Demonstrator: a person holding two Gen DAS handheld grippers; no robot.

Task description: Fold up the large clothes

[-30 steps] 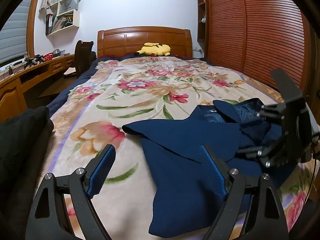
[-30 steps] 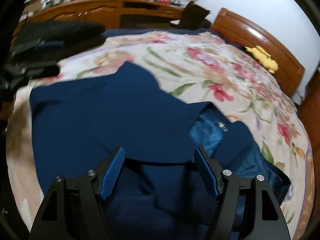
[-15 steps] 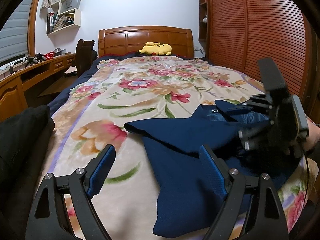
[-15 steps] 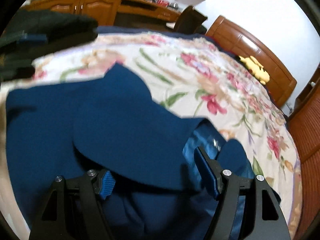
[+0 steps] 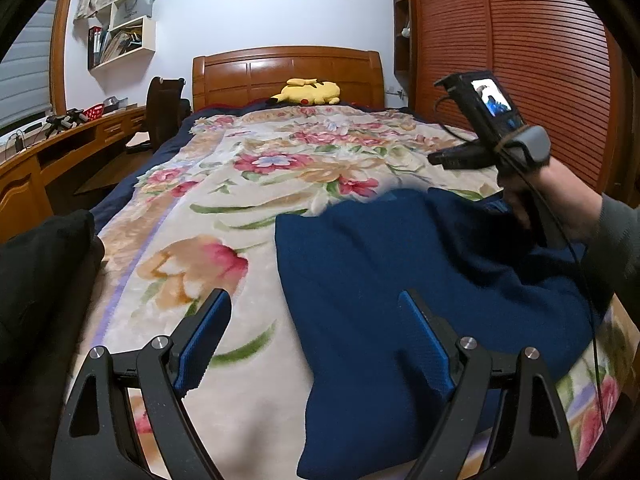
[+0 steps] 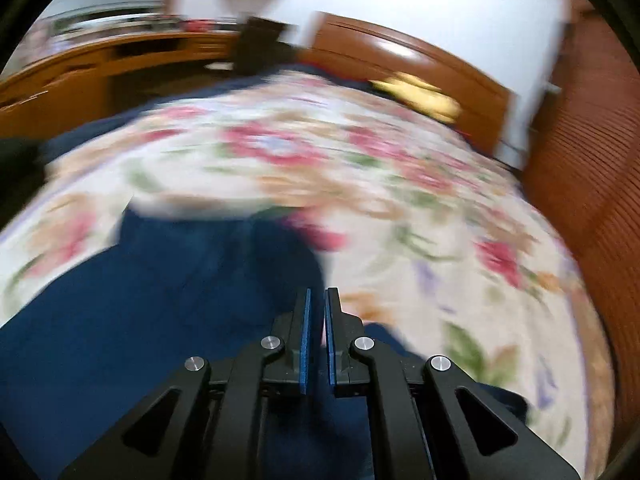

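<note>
I can read no text anywhere here. A white box [image 5: 129,10] on the wall shelf [image 5: 120,46] carries dark lettering, too small for me to make out. The little screen [image 5: 491,97] on my right-hand rig shows only a picture. The right wrist view is too blurred.

Even indoor light, soft shadows. The left wrist view is mostly sharp; the right wrist view is smeared by motion blur. Fisheye bending and dark vignette ring both.
</note>
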